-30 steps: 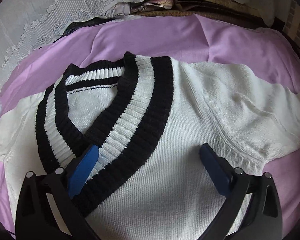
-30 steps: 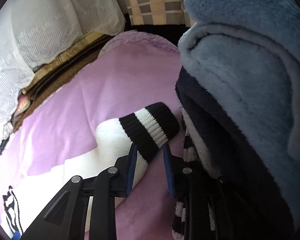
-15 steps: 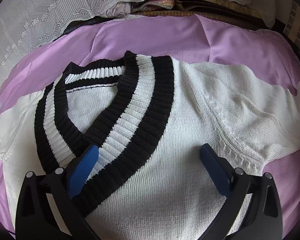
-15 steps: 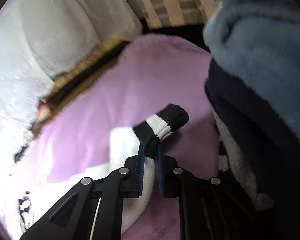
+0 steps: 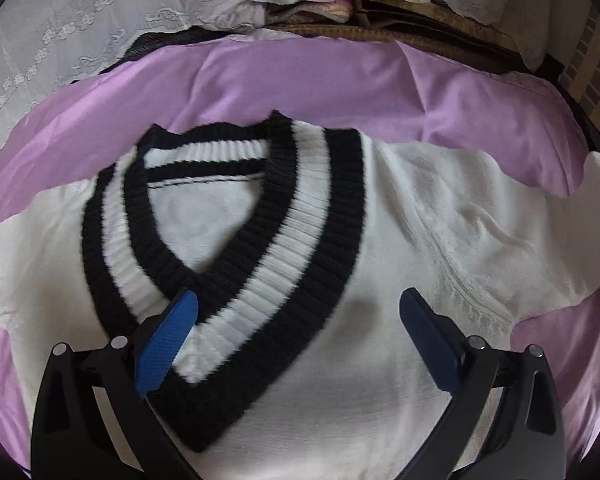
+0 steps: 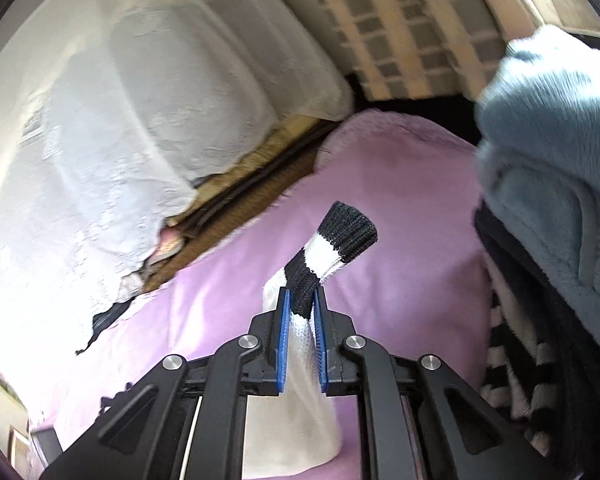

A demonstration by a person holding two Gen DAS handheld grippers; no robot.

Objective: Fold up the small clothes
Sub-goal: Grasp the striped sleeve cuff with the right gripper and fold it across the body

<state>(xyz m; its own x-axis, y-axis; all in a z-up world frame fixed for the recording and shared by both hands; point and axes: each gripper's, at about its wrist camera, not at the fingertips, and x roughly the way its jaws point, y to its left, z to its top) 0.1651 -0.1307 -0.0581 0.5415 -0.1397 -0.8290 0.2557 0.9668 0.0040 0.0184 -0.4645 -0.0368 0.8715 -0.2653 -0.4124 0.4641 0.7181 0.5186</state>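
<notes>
A white knitted sweater [image 5: 340,380] with a black-and-white striped V-neck collar [image 5: 300,240] lies flat on a purple sheet [image 5: 300,80]. My left gripper [image 5: 298,306] hovers open just above its chest, with nothing between the blue pads. In the right wrist view my right gripper [image 6: 301,304] is shut on the sweater's sleeve [image 6: 300,380] just below its black-and-white striped cuff [image 6: 340,236]. The sleeve is lifted off the purple sheet [image 6: 400,200], and the cuff sticks up past the fingertips.
White lace fabric [image 5: 100,20] and a brown woven mat [image 5: 420,28] border the sheet at the back. A pile of clothes, with a blue fleece [image 6: 548,140] on top and a striped garment [image 6: 512,360] below, sits to the right of the sleeve.
My right gripper closed on the sleeve by the cuff and raised it off the sheet, tilting upward. The left gripper stayed open and rose a little above the sweater.
</notes>
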